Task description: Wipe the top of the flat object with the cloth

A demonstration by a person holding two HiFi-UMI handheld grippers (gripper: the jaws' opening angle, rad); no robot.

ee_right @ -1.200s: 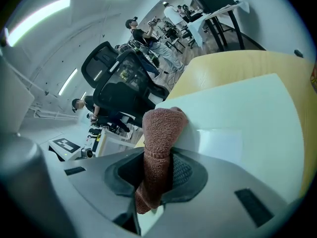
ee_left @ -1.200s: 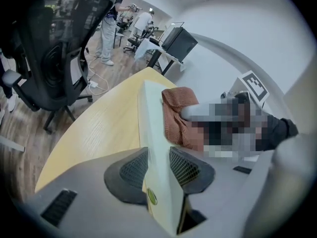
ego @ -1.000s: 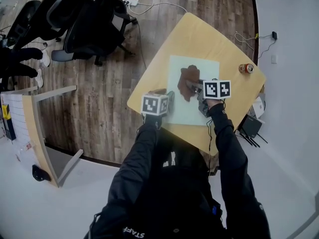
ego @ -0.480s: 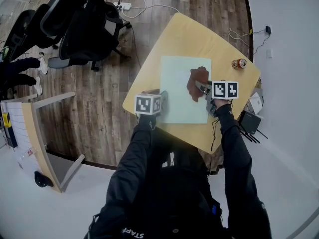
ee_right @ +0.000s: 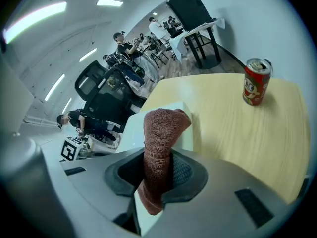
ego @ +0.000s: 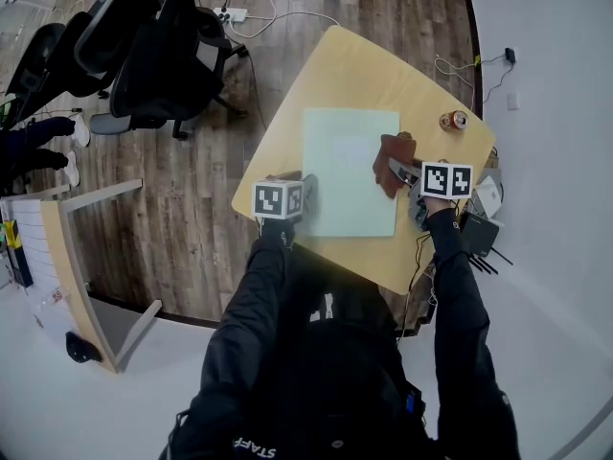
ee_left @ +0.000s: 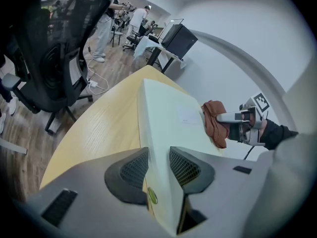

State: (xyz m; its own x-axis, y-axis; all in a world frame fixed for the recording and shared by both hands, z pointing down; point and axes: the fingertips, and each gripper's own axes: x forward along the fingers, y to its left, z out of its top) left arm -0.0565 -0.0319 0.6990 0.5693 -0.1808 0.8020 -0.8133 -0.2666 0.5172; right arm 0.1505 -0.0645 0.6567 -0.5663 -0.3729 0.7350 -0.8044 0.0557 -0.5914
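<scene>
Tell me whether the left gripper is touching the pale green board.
Touching. The left gripper clamps the near edge of the pale green board; the left gripper view shows one jaw pad pressed against each face, no gap.

A: What does the head view hide?
B: The left gripper [ego: 305, 192] covers the board's [ego: 350, 161] near corner. Sleeves [ego: 448, 276] cover the table's [ego: 335, 65] near edge.
A: The can [ego: 452, 120]?
B: Print too small to read. In the right gripper view, the cloth [ee_right: 161, 133] hides part of the board's corner.
</scene>
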